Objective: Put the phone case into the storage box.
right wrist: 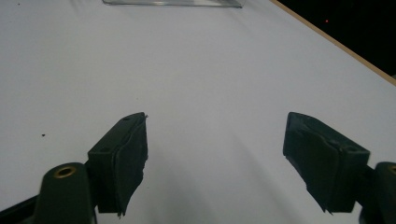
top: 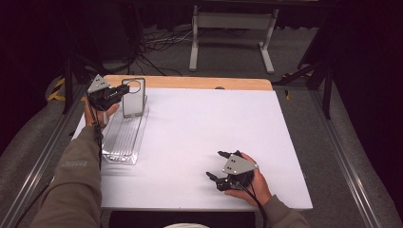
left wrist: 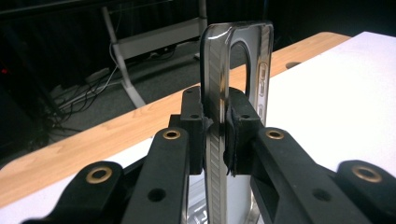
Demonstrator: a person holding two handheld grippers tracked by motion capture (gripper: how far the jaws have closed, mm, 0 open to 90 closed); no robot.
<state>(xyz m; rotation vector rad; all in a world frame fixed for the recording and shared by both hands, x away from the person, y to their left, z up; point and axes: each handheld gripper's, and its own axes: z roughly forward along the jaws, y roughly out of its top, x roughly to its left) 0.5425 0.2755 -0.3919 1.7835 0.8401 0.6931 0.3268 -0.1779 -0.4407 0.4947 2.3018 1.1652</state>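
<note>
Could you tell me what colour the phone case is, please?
Clear, see-through plastic case with a grey tint; best in the left gripper view.

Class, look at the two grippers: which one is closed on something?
The left gripper: its pads clamp the edge of the upright clear phone case. The right gripper rests open, nothing between its jaws.

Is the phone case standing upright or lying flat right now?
Upright: the phone case stands on end over the clear tray, its edge pinched by the left gripper.

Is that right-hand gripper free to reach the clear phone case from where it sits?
Probably yes: the right gripper is open and holds nothing, with bare white table between. The left gripper already clamps the phone case.
</note>
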